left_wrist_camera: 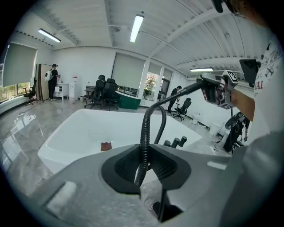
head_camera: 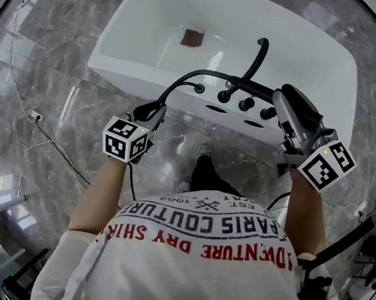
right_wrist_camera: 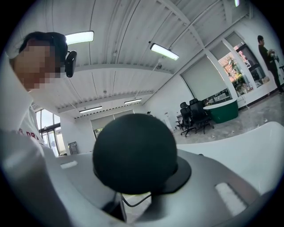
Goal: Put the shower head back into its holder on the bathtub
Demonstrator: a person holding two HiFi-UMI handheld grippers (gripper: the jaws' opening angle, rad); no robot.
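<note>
Right gripper view: shower head [right_wrist_camera: 133, 150] gripped in right tool [right_wrist_camera: 140, 176]

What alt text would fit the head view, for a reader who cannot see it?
The right gripper holds a black shower head at the rim of a white tub, near three black knobs. The left gripper holds its black hose. A person is seen from above.
</note>
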